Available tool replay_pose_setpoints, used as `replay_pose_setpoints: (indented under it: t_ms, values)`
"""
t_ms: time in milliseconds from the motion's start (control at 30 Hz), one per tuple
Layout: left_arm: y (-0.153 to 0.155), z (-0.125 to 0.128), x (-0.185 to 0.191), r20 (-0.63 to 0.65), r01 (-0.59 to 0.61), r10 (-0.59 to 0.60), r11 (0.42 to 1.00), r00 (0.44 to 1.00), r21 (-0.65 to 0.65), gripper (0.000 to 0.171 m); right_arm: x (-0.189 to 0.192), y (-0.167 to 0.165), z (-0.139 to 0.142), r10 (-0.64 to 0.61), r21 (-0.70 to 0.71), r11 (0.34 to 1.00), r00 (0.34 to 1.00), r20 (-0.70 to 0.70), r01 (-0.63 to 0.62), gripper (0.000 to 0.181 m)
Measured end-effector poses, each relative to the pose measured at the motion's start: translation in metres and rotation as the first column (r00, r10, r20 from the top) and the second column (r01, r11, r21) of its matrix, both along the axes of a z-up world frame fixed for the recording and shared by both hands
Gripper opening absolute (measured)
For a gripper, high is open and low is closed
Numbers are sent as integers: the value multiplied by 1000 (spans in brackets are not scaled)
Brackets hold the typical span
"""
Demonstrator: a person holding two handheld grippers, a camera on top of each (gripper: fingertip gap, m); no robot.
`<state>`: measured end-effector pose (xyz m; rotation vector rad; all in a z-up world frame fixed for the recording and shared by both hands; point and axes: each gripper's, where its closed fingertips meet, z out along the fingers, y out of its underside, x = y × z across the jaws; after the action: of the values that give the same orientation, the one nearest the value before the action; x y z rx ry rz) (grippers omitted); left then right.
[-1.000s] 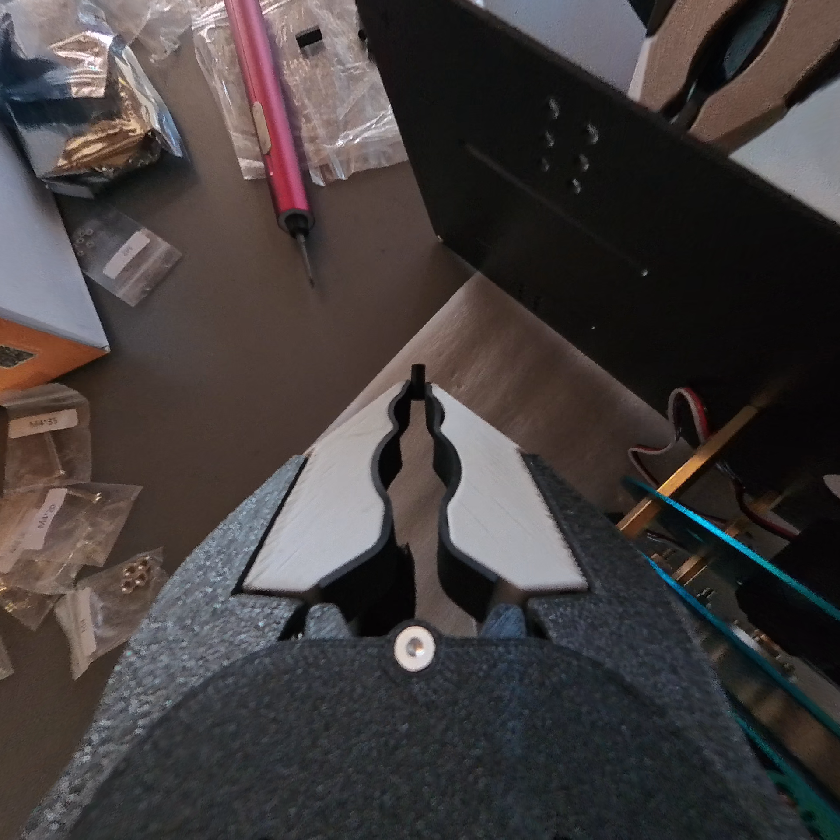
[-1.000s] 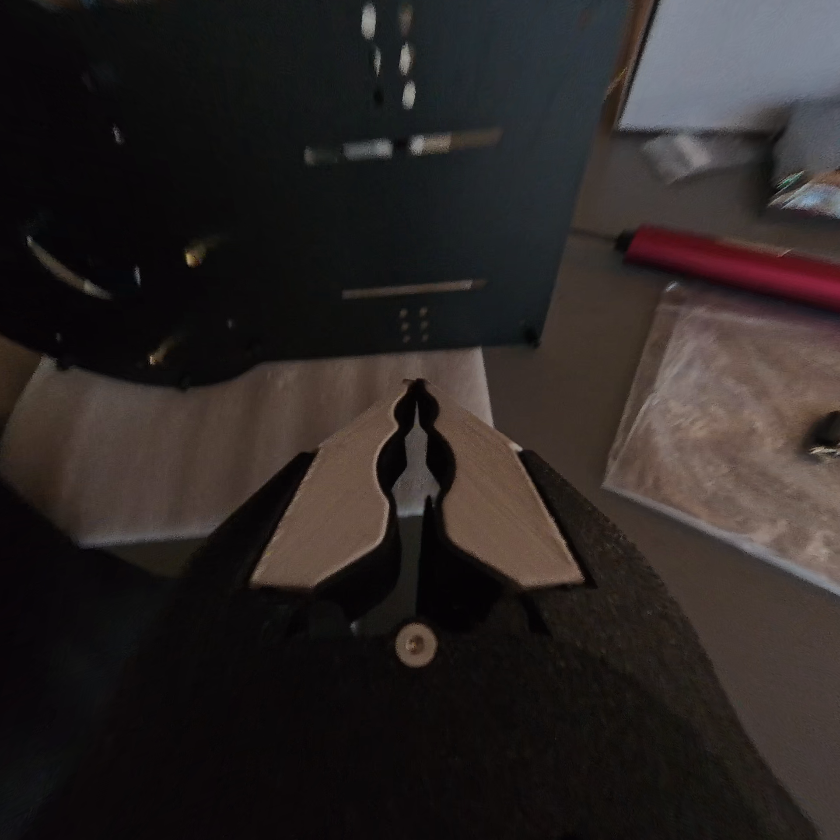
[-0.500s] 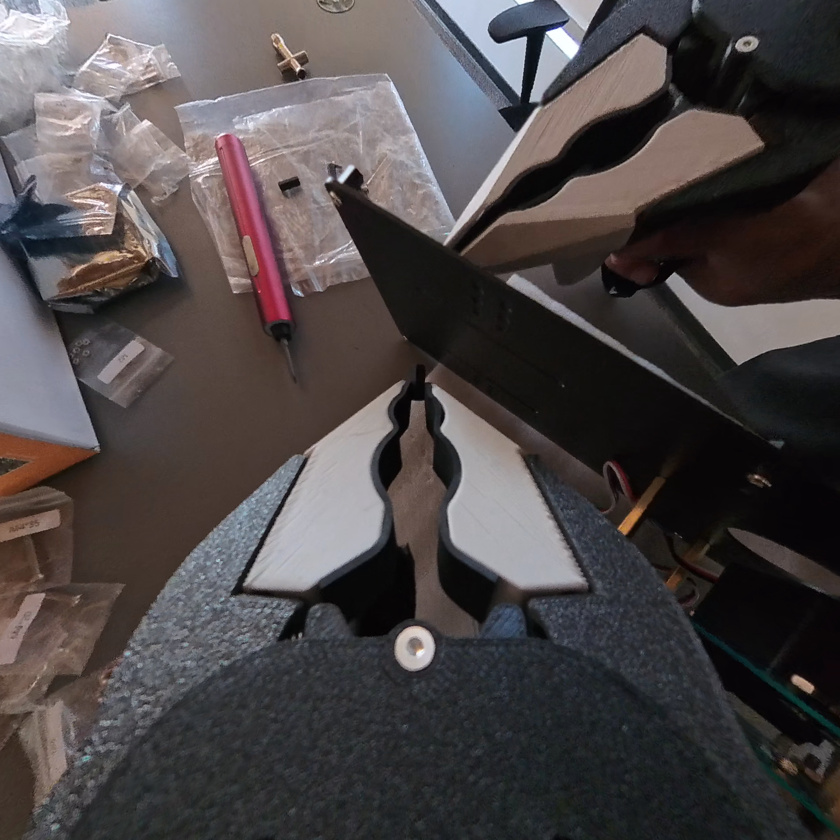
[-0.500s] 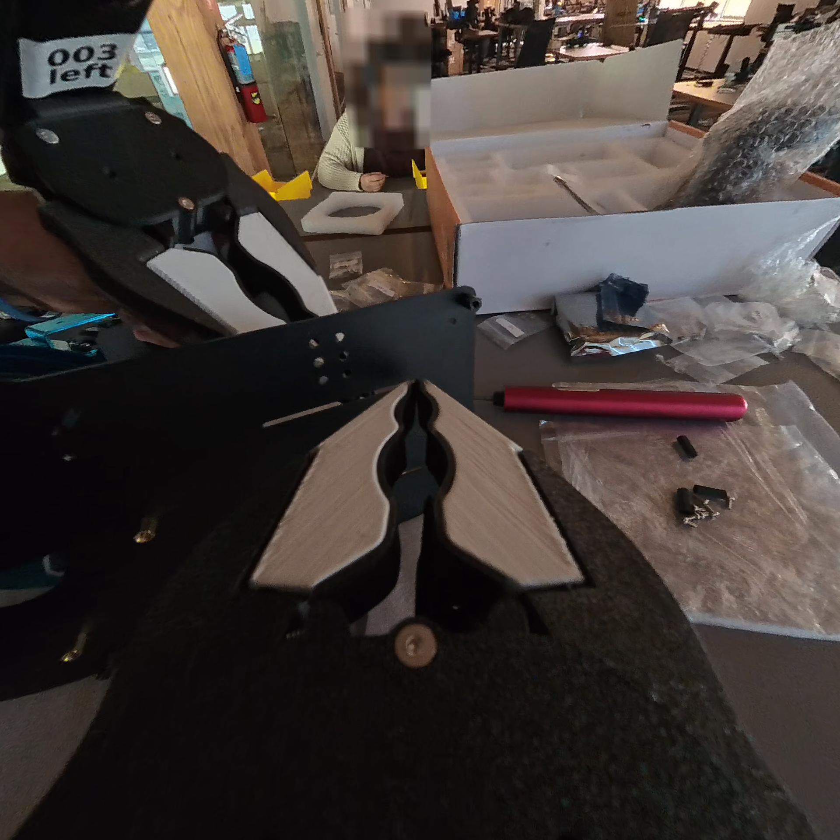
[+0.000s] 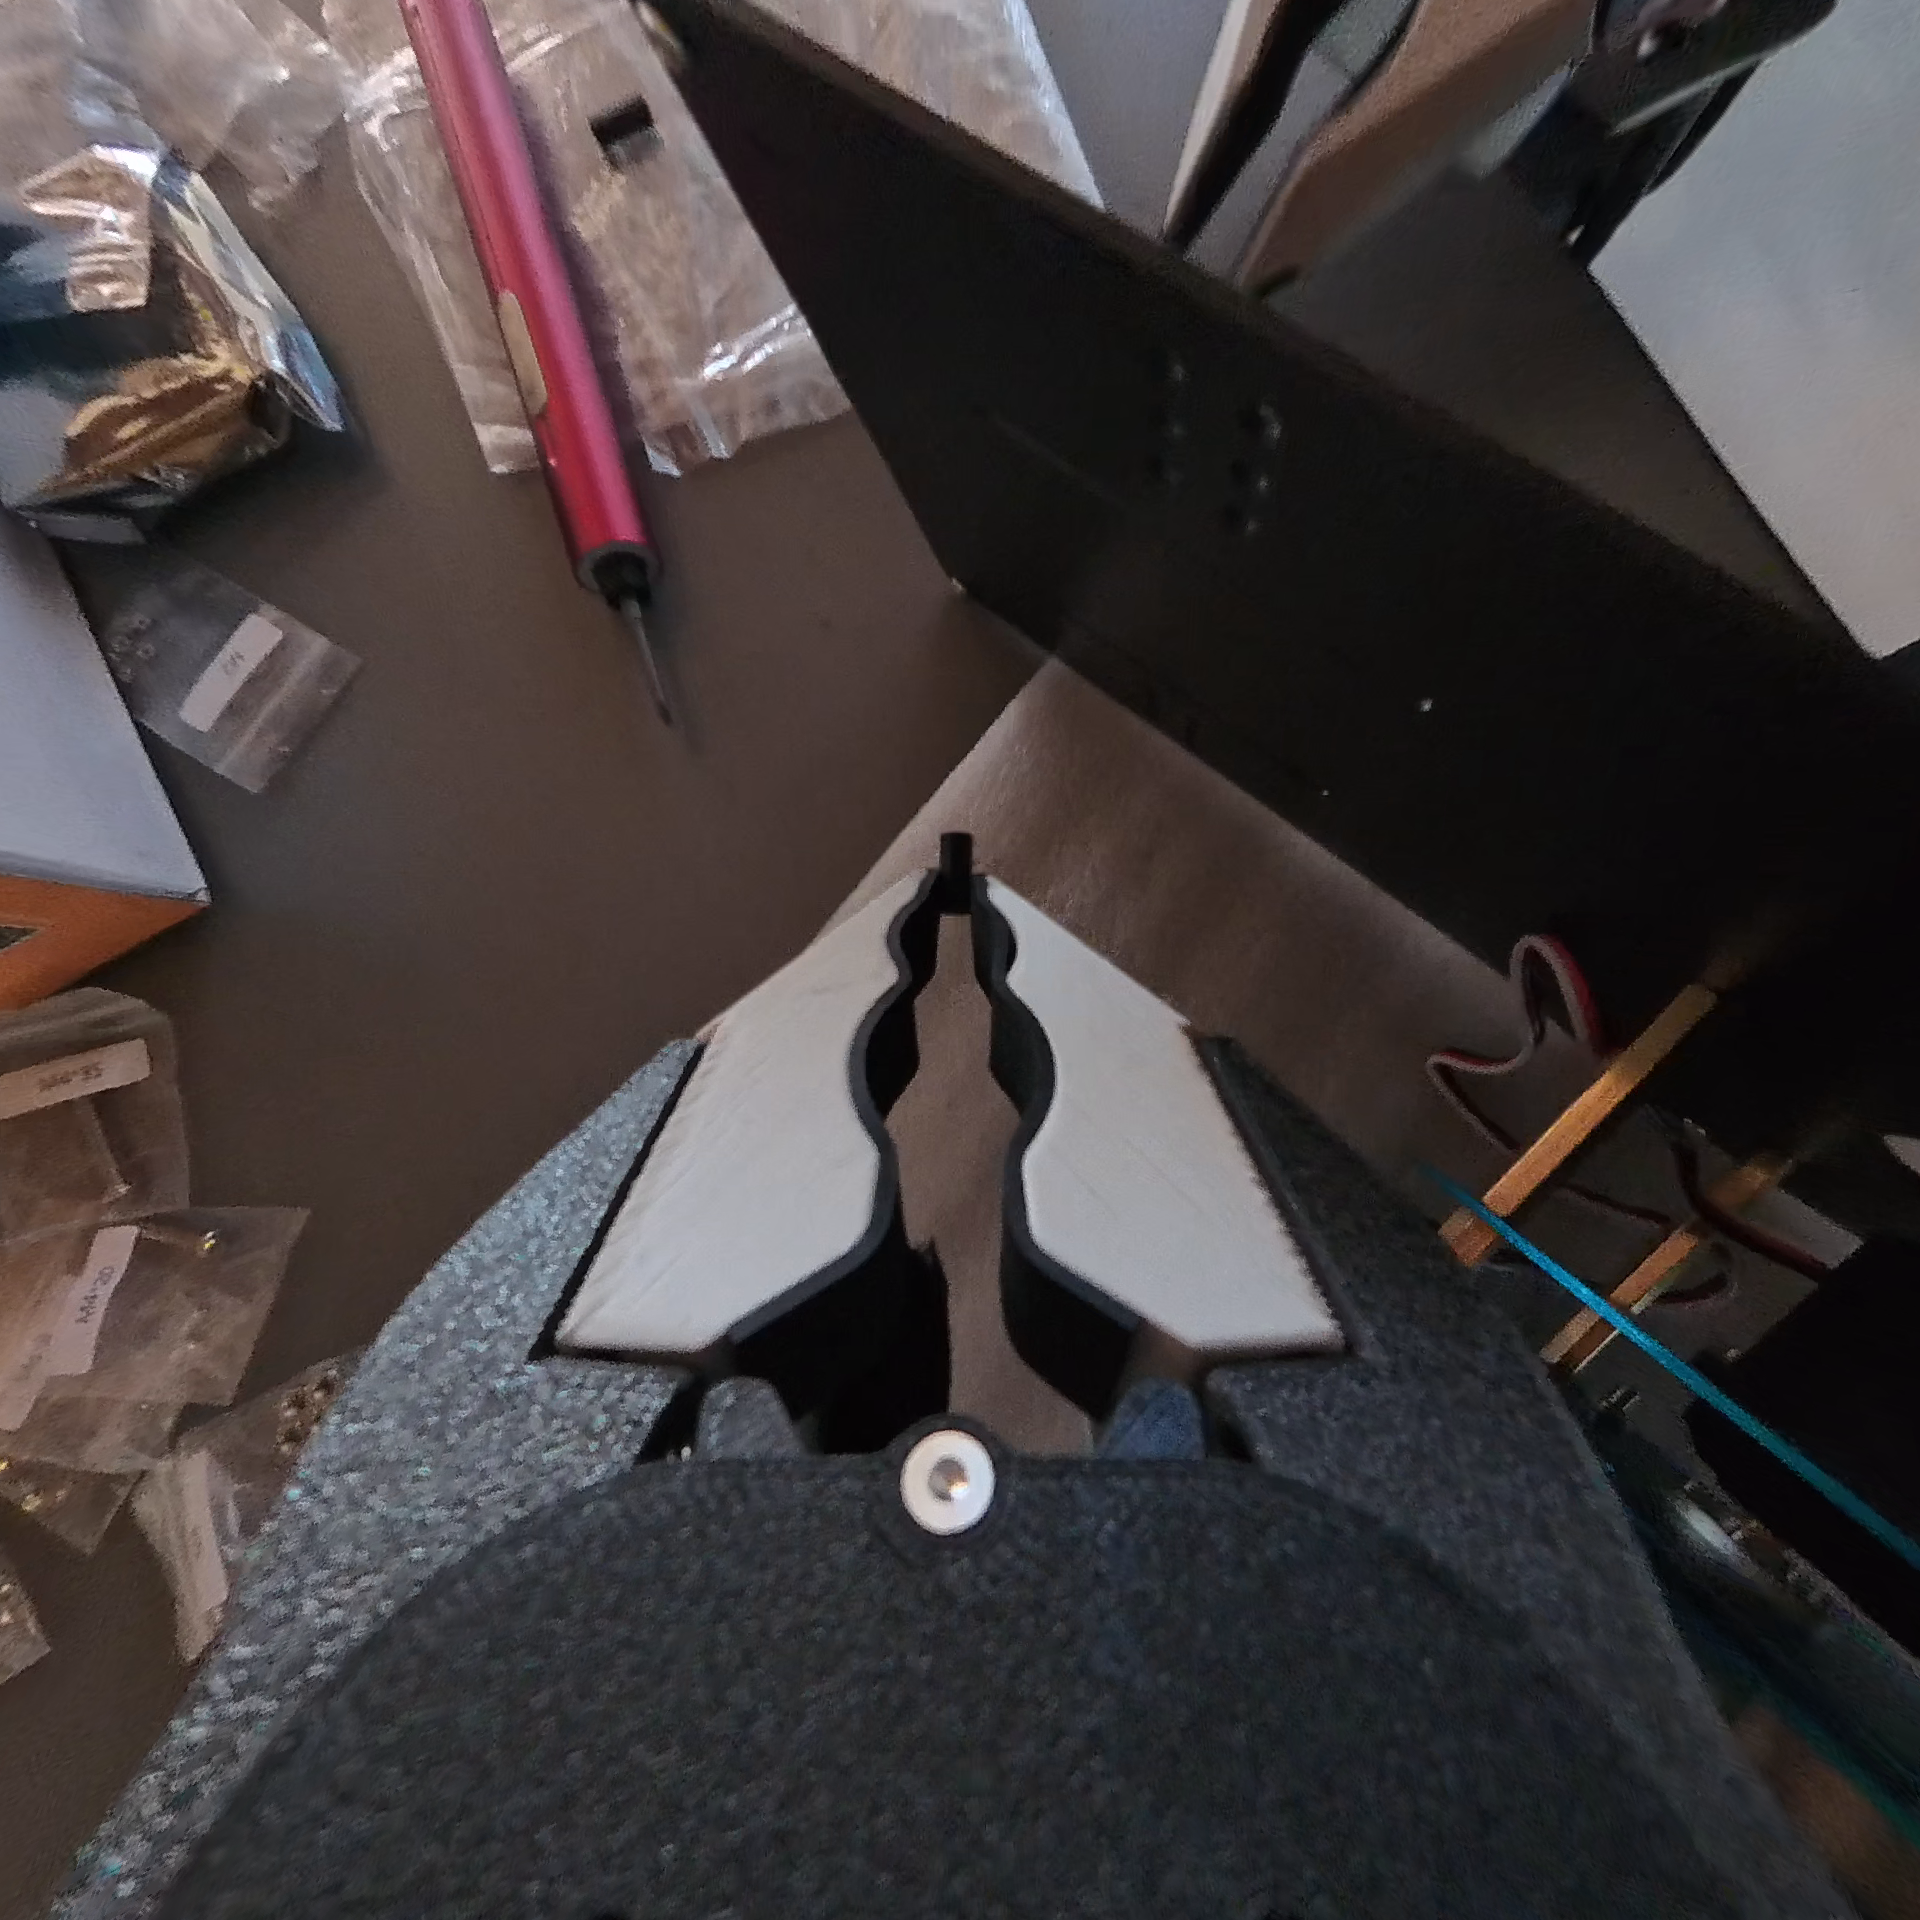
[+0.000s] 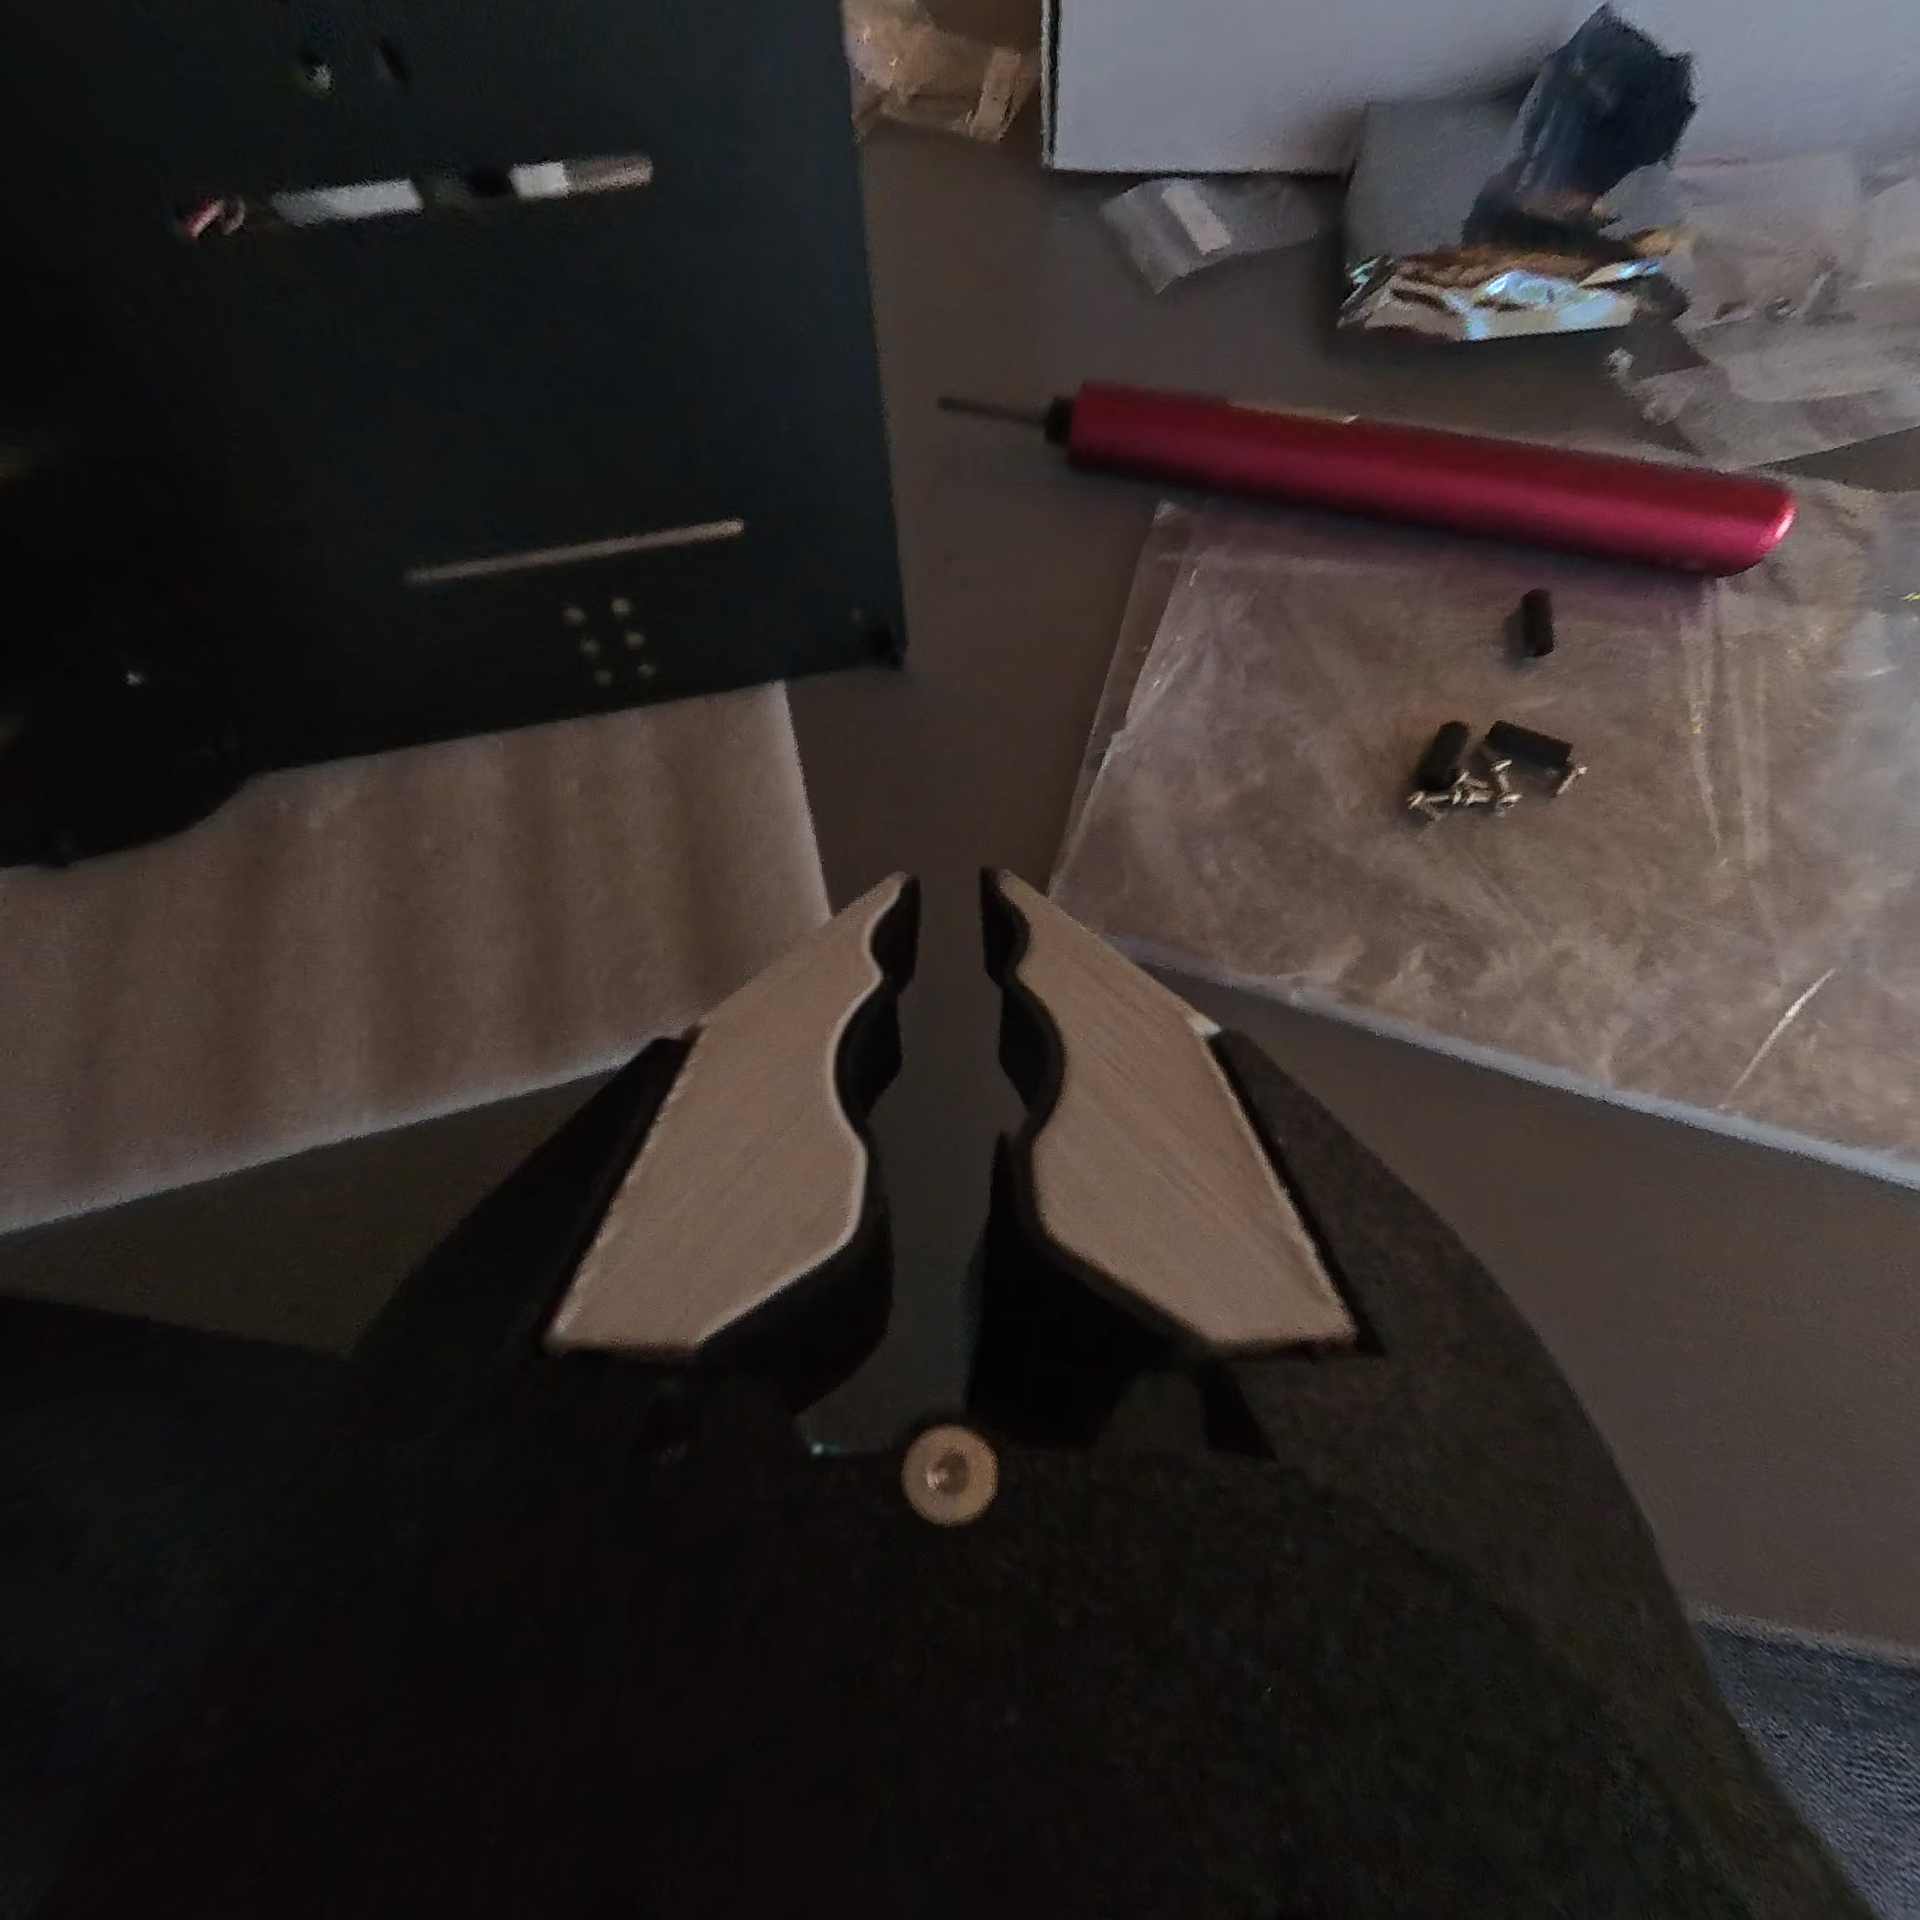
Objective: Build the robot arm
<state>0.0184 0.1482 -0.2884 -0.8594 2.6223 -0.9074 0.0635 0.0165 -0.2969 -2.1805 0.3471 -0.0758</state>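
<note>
My left gripper [image 5: 954, 904] is shut on a small black standoff [image 5: 953, 862] that sticks out past its tips, above a white foam sheet [image 5: 1143, 883]. A black perforated plate [image 5: 1299, 499] slants across just ahead and to the right, over brass posts [image 5: 1558, 1132] and red-white wires [image 5: 1538, 997]. My right gripper [image 6: 951, 899] is slightly open and empty, over the grey table between the foam sheet [image 6: 416, 914] and a clear plastic bag [image 6: 1455, 935]. The plate [image 6: 416, 416] is up-left of it, apart. The right gripper also shows beyond the plate in the left wrist view [image 5: 1455, 156].
A red screwdriver [image 6: 1403, 478] [image 5: 540, 312] lies beside the bag, which carries loose black standoffs and screws [image 6: 1486, 769]. Small labelled parts bags [image 5: 94, 1247], a foil bag [image 5: 156, 416] and a white-and-orange box [image 5: 62, 790] crowd the left. A white box [image 6: 1195, 83] stands behind. One gripper's finger ends stand about 15 cm off the other's. Measured from the fingertips, the plate [image 6: 416, 416] is 6 cm or so from the left gripper and 12 cm from the right.
My right gripper, shut at the black plate's edge half a second ago, has opened and drawn back to the right of it. My left gripper still holds the standoff and has tilted down.
</note>
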Motion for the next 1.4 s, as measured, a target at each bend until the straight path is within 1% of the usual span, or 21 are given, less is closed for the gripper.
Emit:
replay_pose_setpoints:
  t_ms: [33, 100, 200, 333, 467, 733, 800, 900, 1000, 1067, 1100, 1167, 1233, 1300, 1333, 1400]
  values:
    - [0, -2, -1, -2, 1, -1, 1000, 1000, 12, 5, 4, 3, 1, -12, 15, 1000, 1000, -9, 12, 9]
    - [1, -3, -2, -7, -1, 1, 1000, 1000, 21, 5, 13, 10, -3, -47, -4, 999, 999, -21, 46, 13]
    - [2, -5, -3, -12, -9, 10, 1000, 1000, 26, 5, 24, 23, -5, -70, -25, 997, 997, 25, 70, 15]
    - [4, -5, -3, -15, -20, 21, 999, 1000, 33, 5, 31, 32, -20, -33, -109, 993, 999, 23, 35, 17]
    - [7, -5, -2, -12, -31, 31, 999, 999, 35, 5, 41, 27, -21, -32, -145, 989, 999, 34, 37, 18]
    - [14, -8, -1, -16, -50, 50, 998, 999, 31, 5, 47, 24, -11, -41, -118, 992, 999, 21, 43, 19]
    - [14, -8, 0, -15, -52, 53, 998, 999, 27, 5, 48, 25, -14, -41, -131, 990, 999, 19, 43, 21]
    - [15, -8, 0, -14, -55, 56, 998, 998, 26, 5, 49, 28, -21, -56, -135, 989, 998, -23, 52, 24]
    - [16, -8, -1, -13, -60, 60, 998, 998, 25, 5, 45, 29, -18, -41, -118, 993, 994, -105, 29, 25]
    - [18, -7, -1, -11, -64, 64, 998, 998, 23, 5, 52, 26, -10, -56, -84, 995, 994, -98, 48, 25]
    - [19, -7, -1, -11, -66, 67, 998, 998, 23, 5, 53, 22, -10, -59, -96, 994, 993, -98, 50, 26]
    - [21, -7, -1, -9, -69, 69, 997, 998, 23, 5, 52, 16, -19, -49, -151, 988, 994, -93, 34, 26]
    - [21, -6, -1, -6, -70, 70, 997, 998, 19, 5, 47, 20, -22, -14, -132, 991, 996, -84, 3, 30]
    - [21, -6, -1, -4, -71, 71, 997, 997, 16, 5, 48, 20, -22, 16, -154, 988, 998, -57, -24, 28]
    - [21, -5, 0, -3, -70, 70, 997, 998, 17, 5, 49, 18, -20, 21, -172, 985, 999, -47, -29, 25]
    - [20, -5, 0, 1, -68, 68, 998, 998, 16, 5, 48, 24, -5, 37, -107, 993, 999, -25, -39, 20]
